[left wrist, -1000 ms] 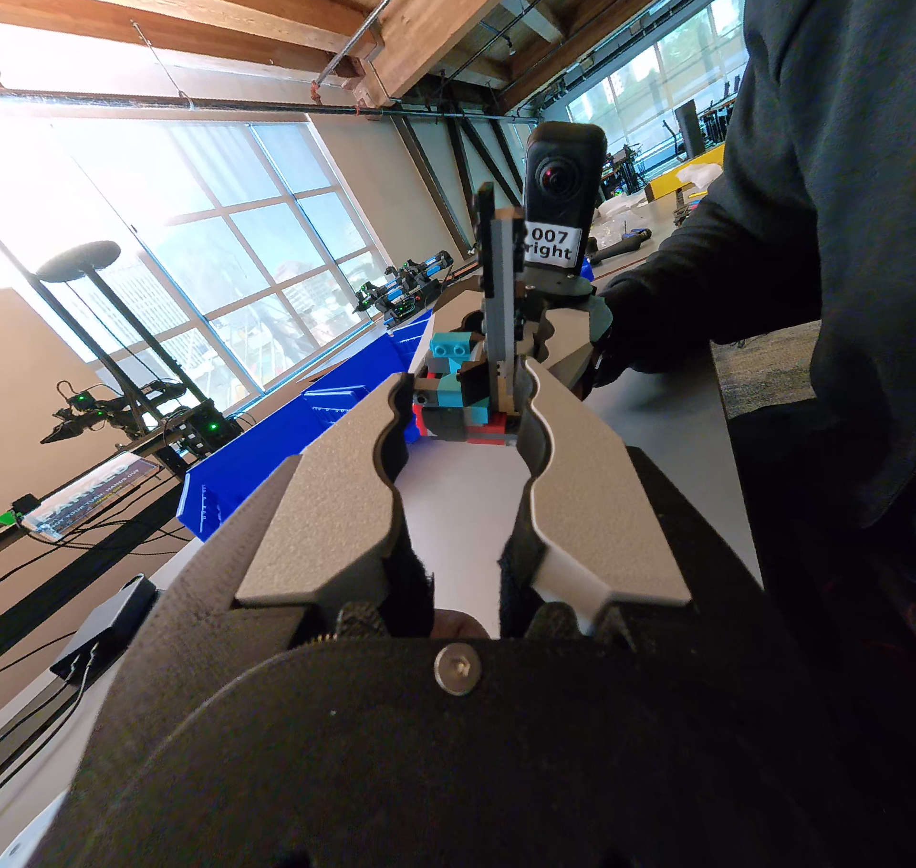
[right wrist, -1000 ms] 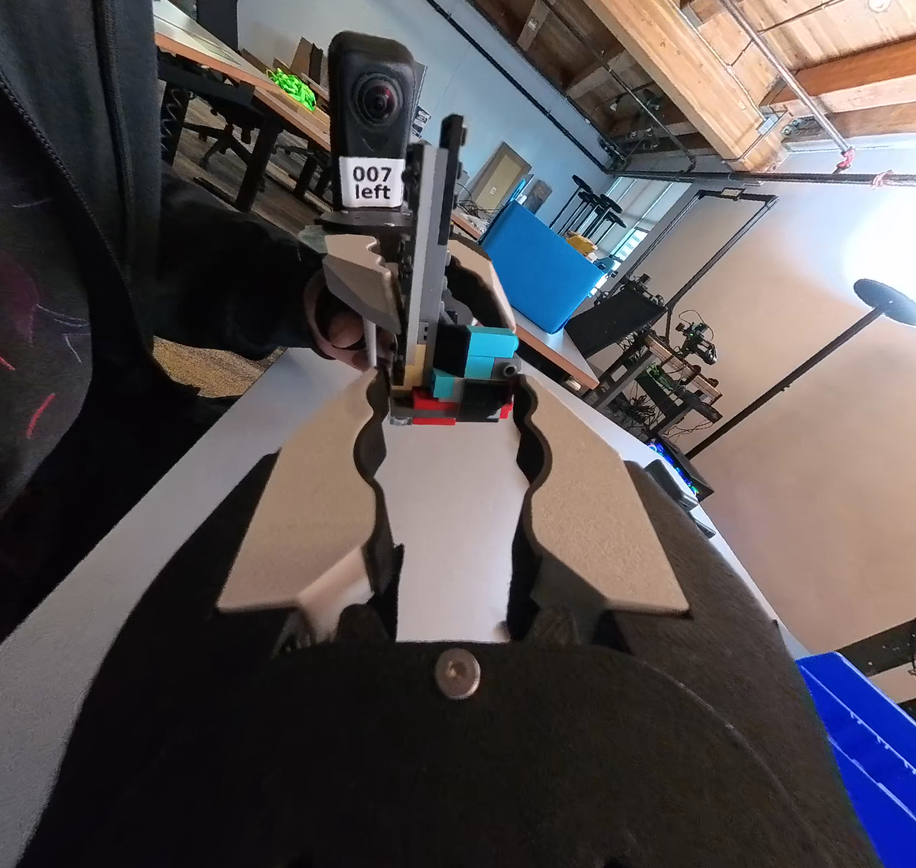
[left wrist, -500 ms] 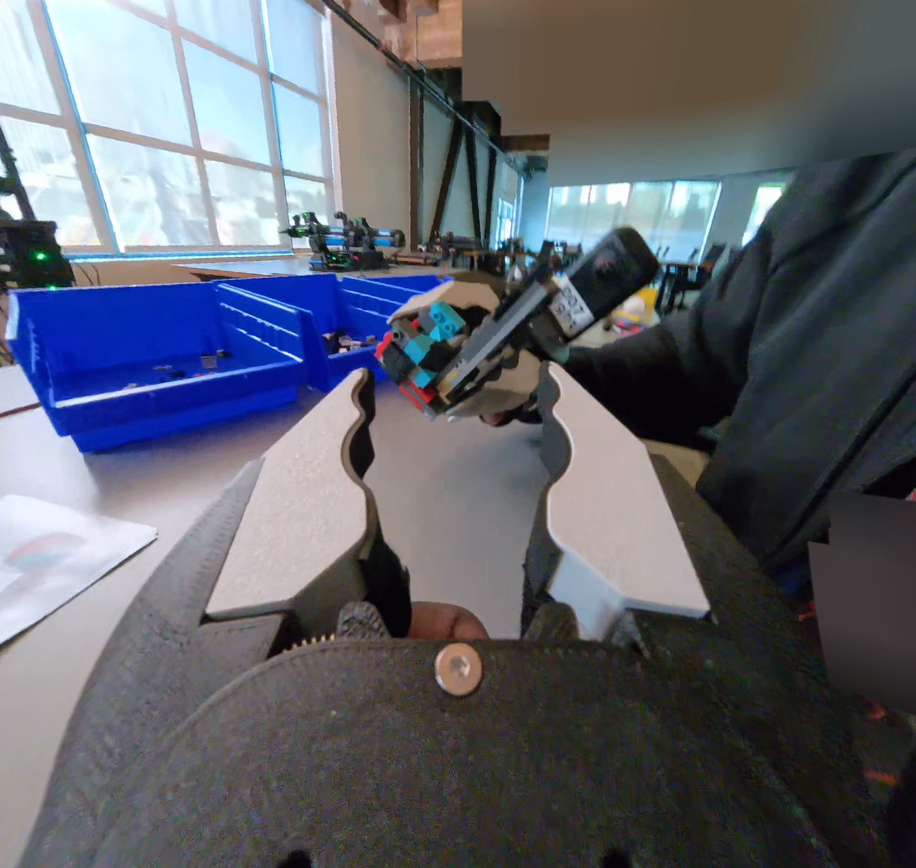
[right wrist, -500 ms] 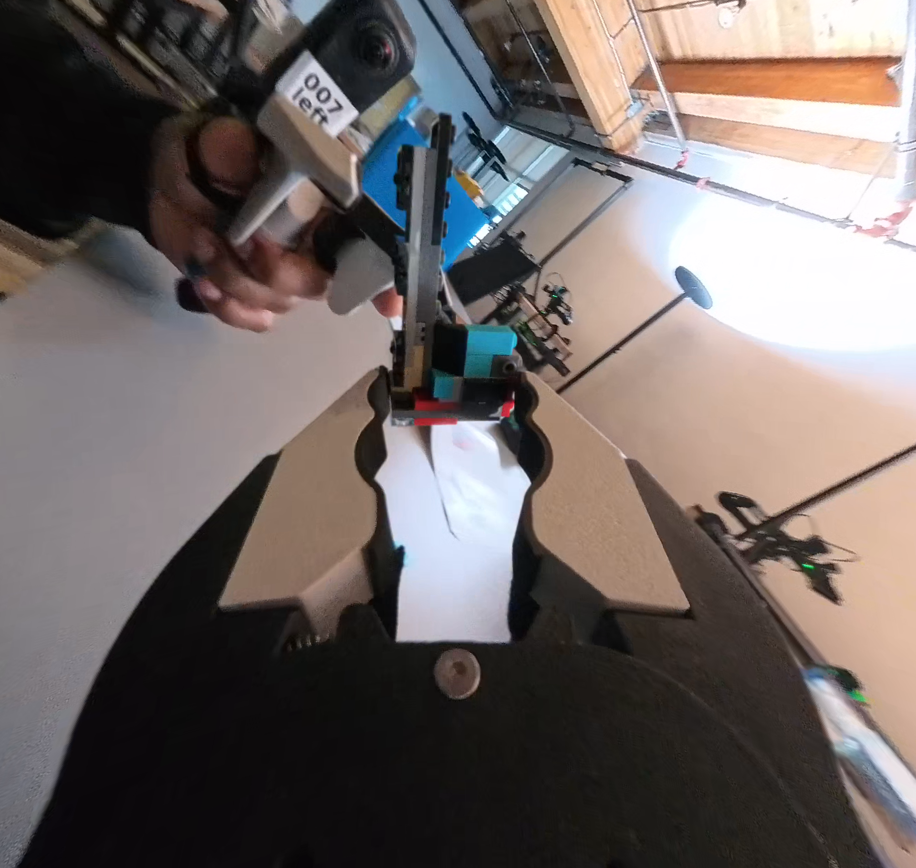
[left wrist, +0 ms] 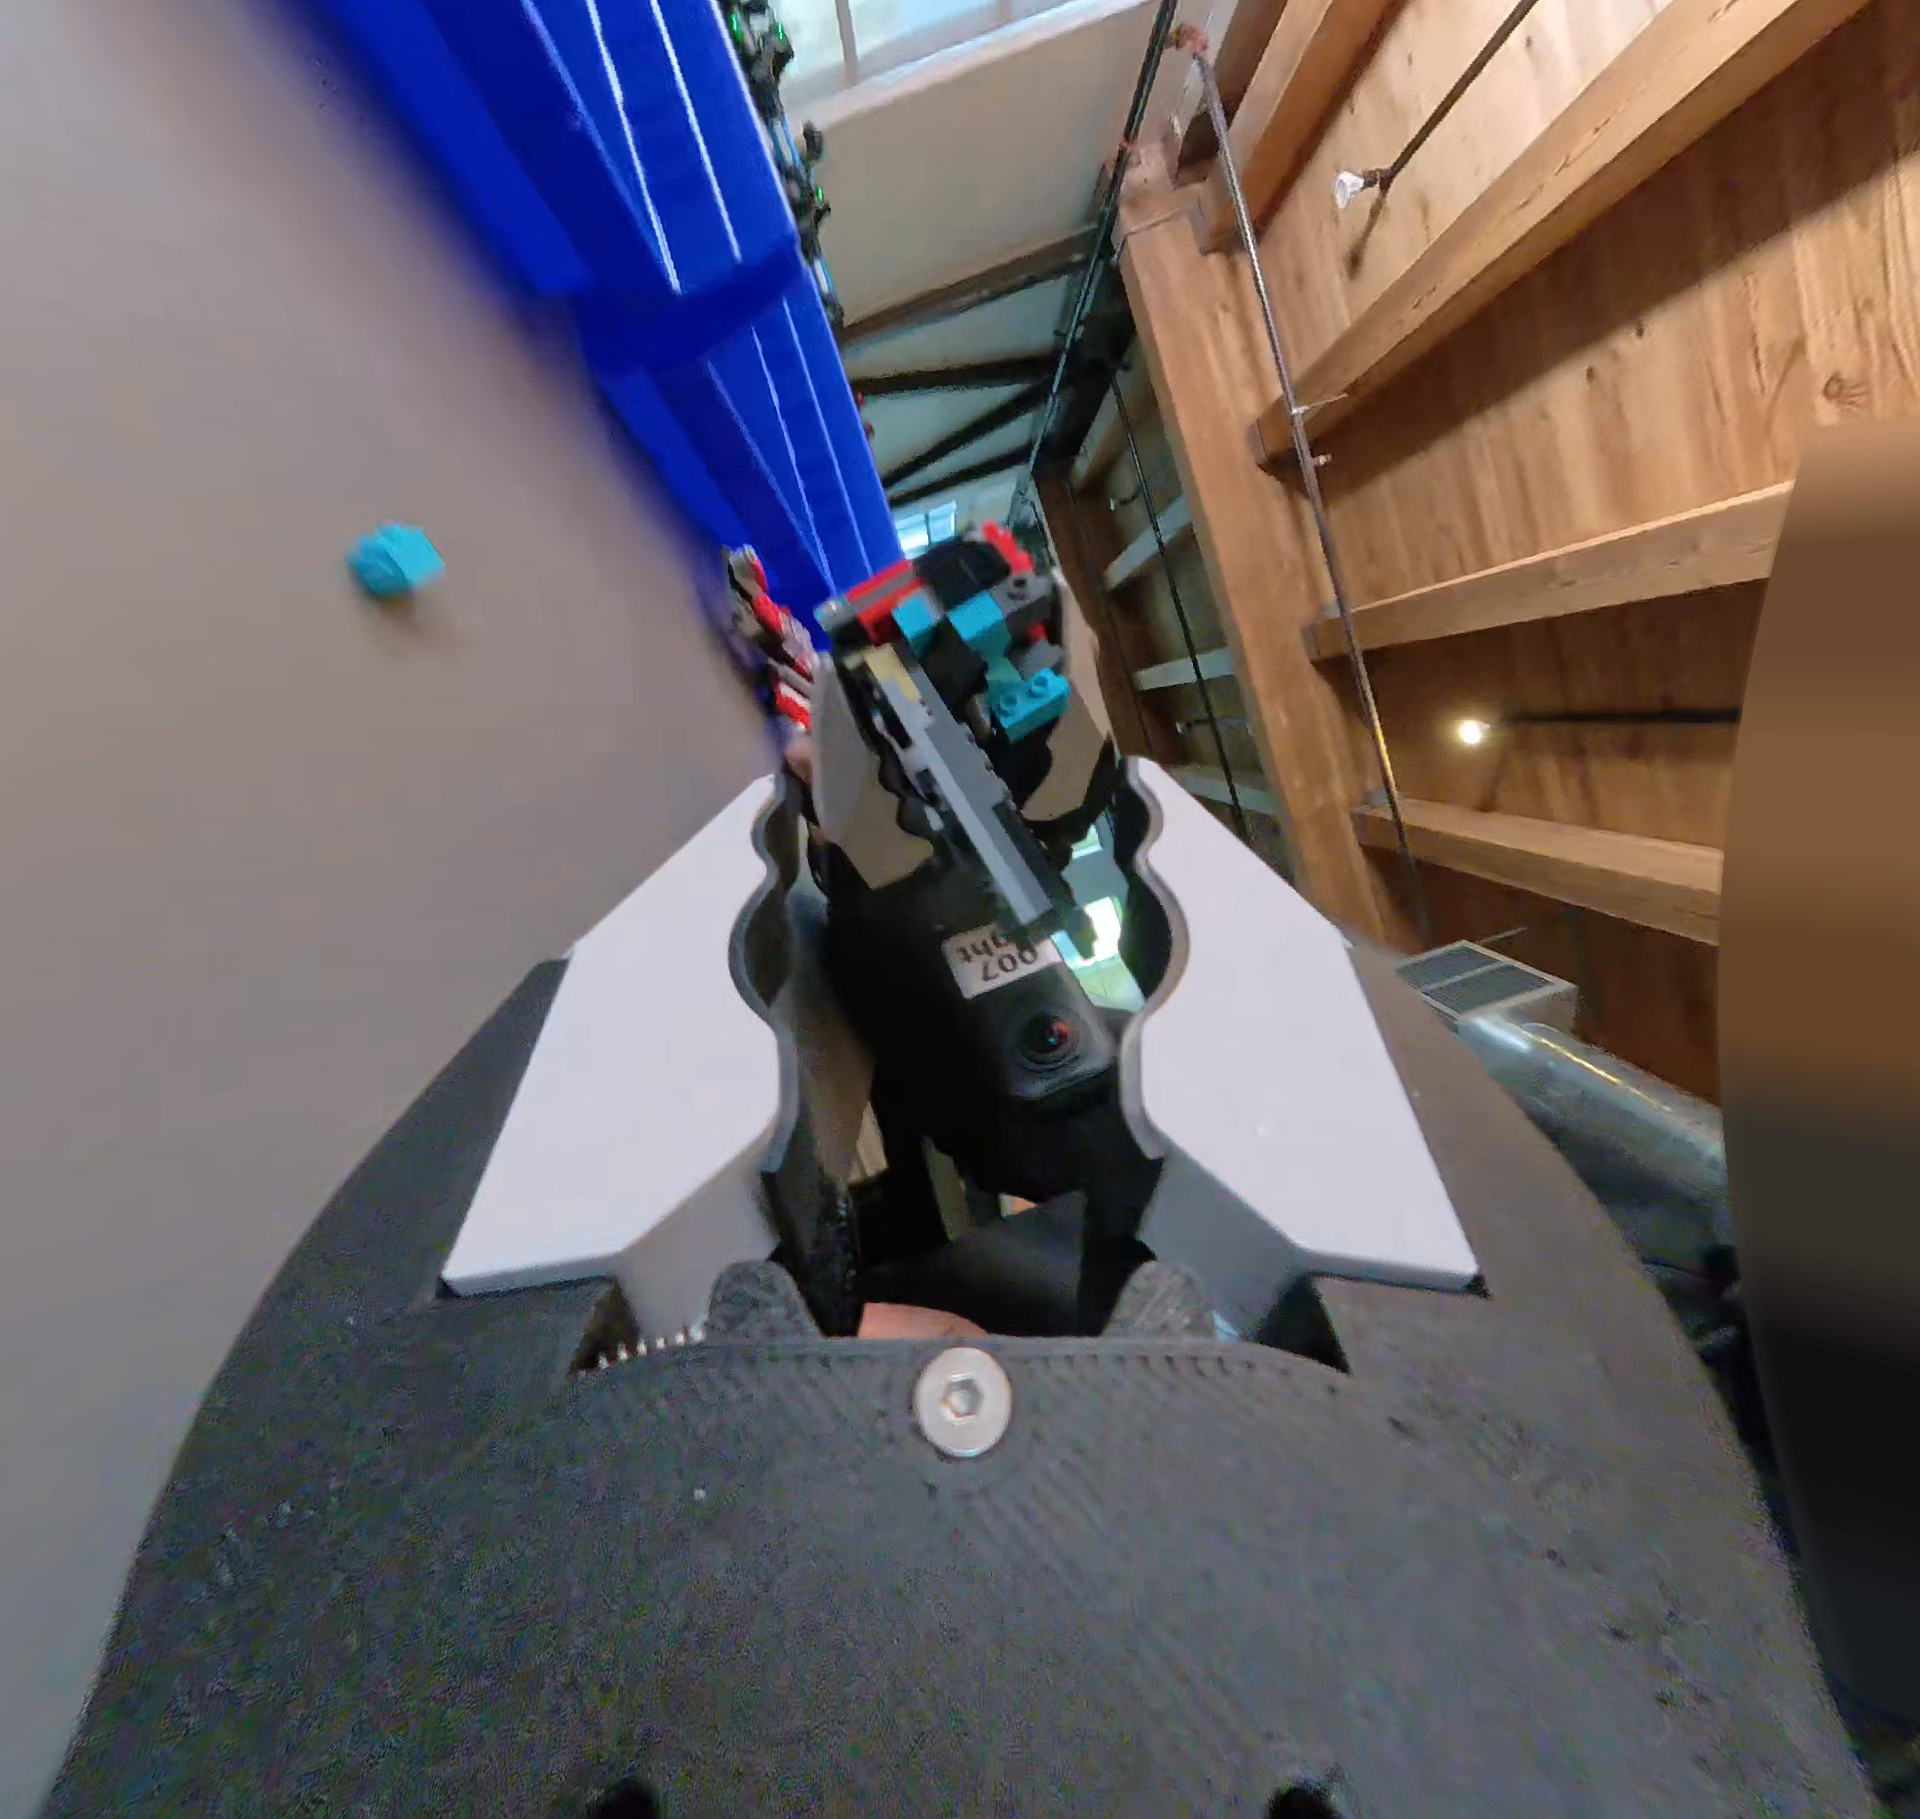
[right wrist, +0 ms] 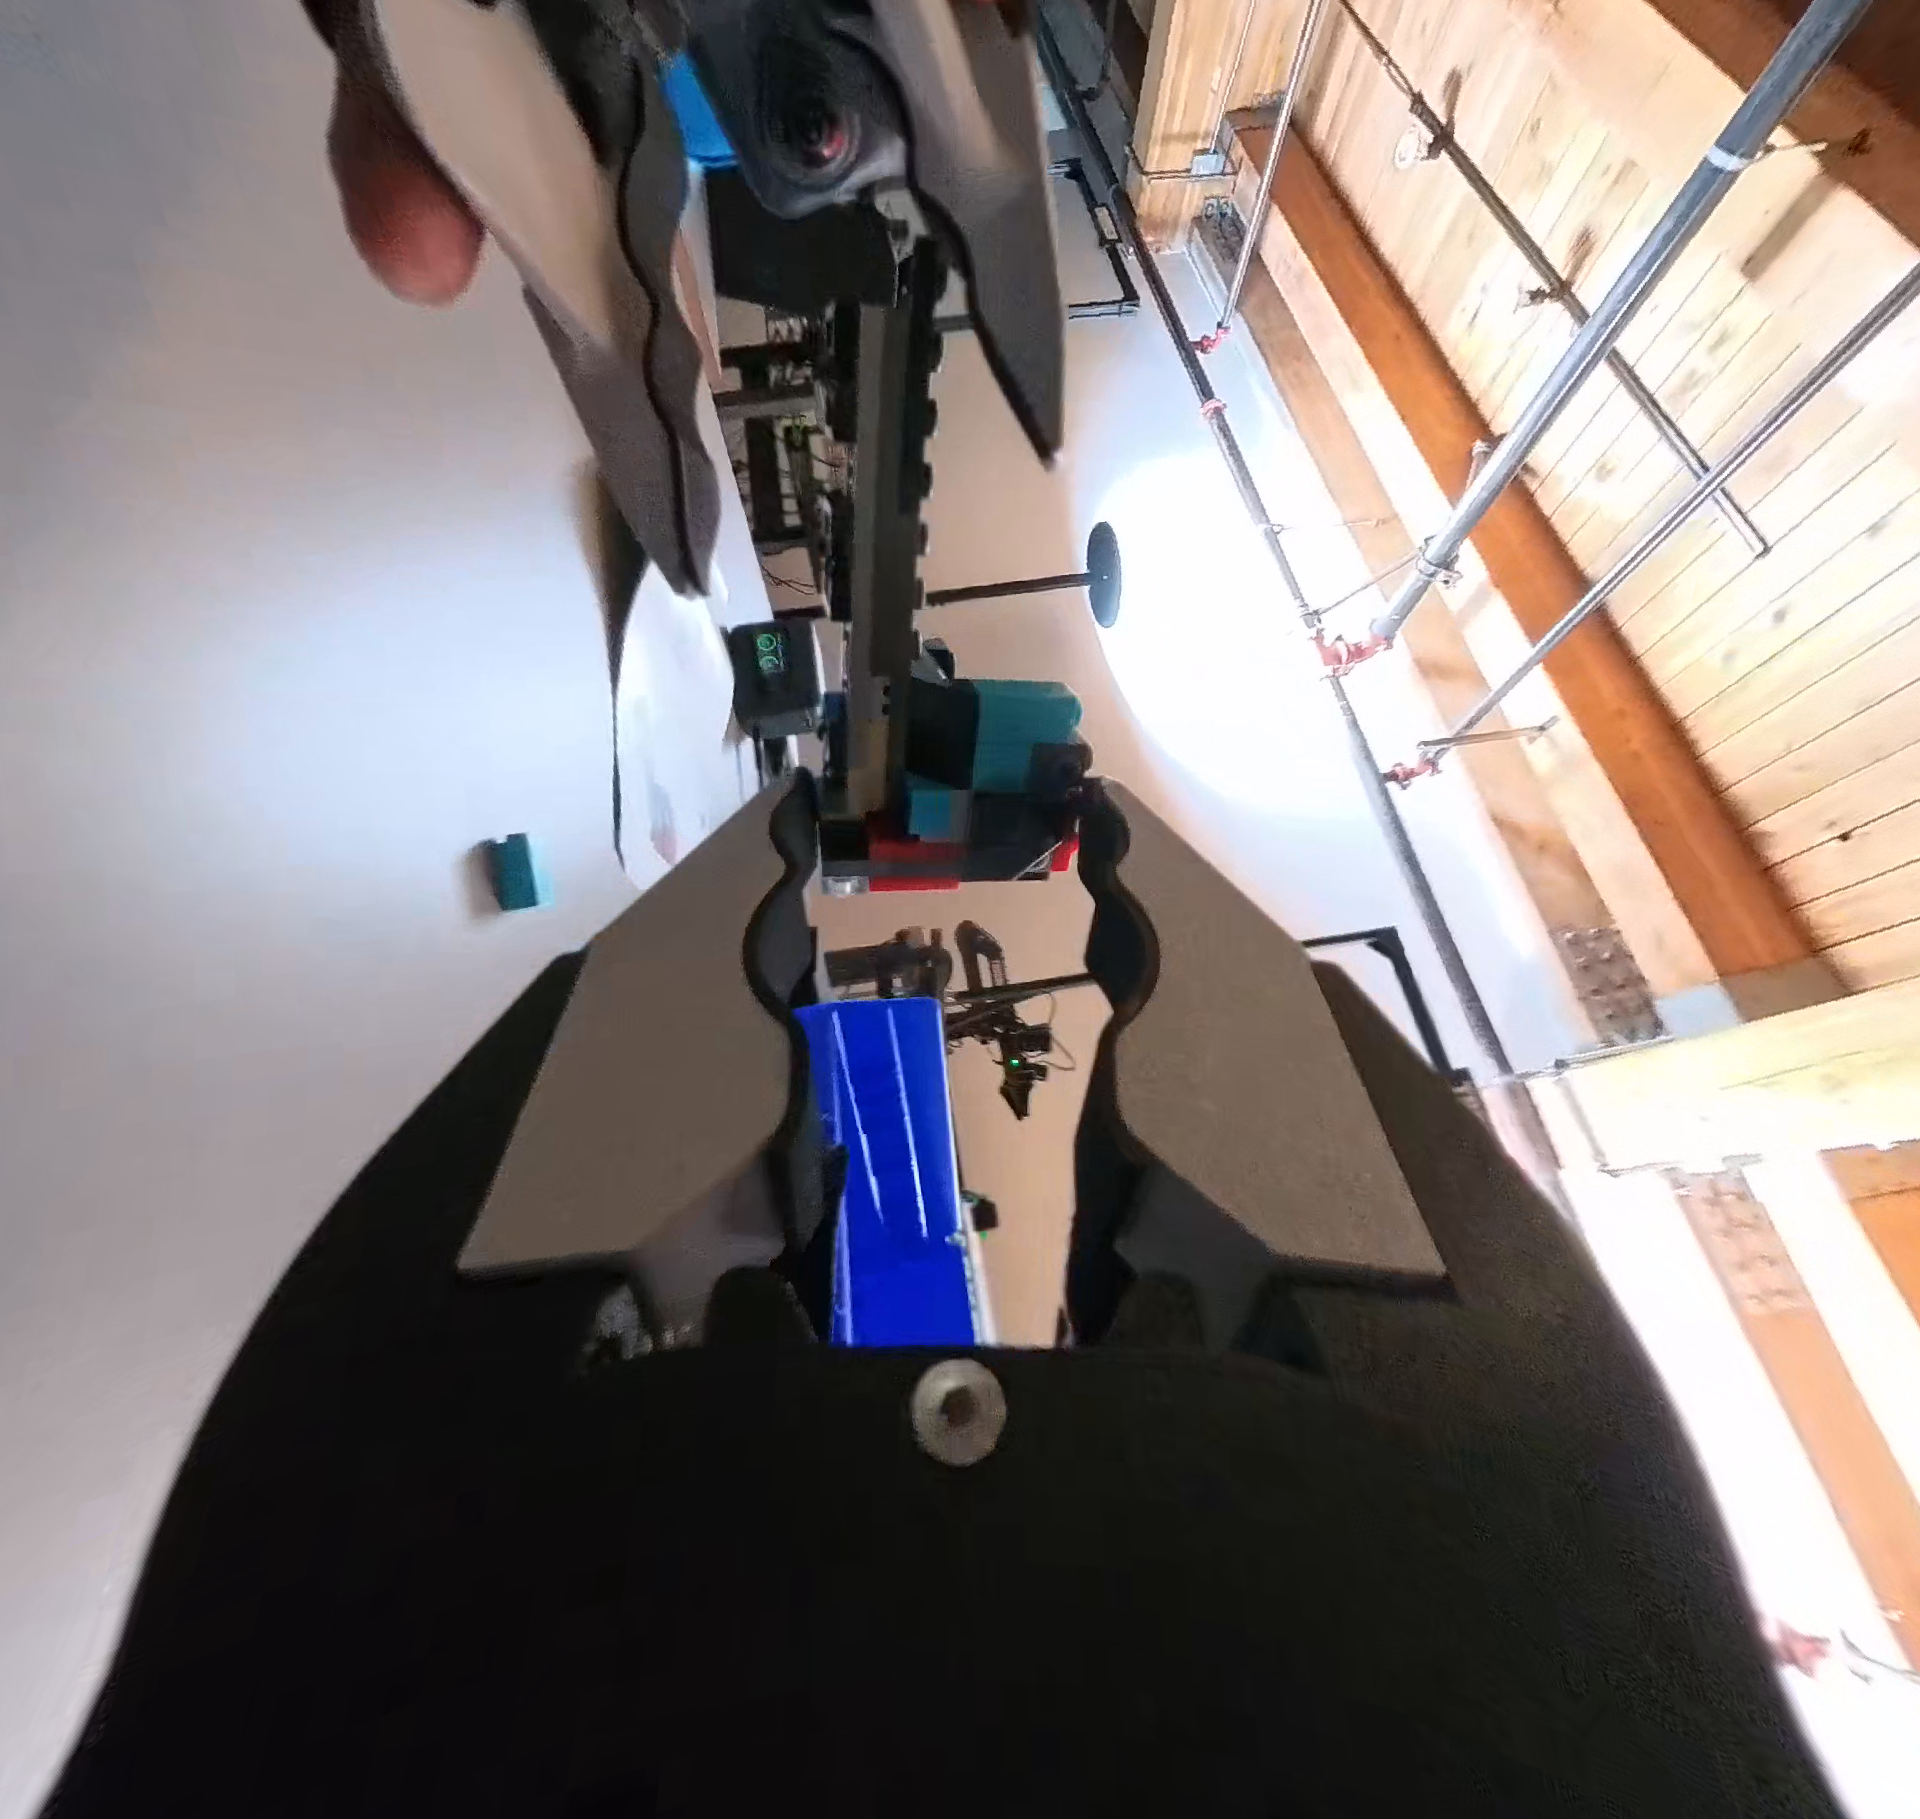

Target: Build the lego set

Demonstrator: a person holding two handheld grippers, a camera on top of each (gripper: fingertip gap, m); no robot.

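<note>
My right gripper [right wrist: 945, 803] is shut on the lego build [right wrist: 951, 793], a block of black, teal and red bricks with a long grey plate [right wrist: 883, 481] sticking out away from it. The build is held up off the table. My left gripper [left wrist: 951, 782] is open and empty. It faces the right gripper [left wrist: 956, 948], and the free end of the grey plate [left wrist: 977, 824] lies between its fingers without touching them. In the right wrist view the left gripper [right wrist: 831, 315] shows at the top, one finger [right wrist: 644, 367] on each side of the plate. A loose teal brick [left wrist: 390, 561] lies on the table [left wrist: 260, 730].
Blue bins [left wrist: 644, 159] stand along the far side of the table, one also showing in the right wrist view [right wrist: 883, 1146]. The teal brick [right wrist: 509, 870] lies apart from them. A paper sheet [right wrist: 665, 689] lies on the table. Wooden beams and pipes [right wrist: 1558, 419] are overhead. The gap from one gripper's tips to the other's is roughly 4 centimeters.
My left gripper opened, let go of the build and drew back. Both grippers have since rolled and tilted, and the left now faces the plate's free end. The right keeps its grip.
</note>
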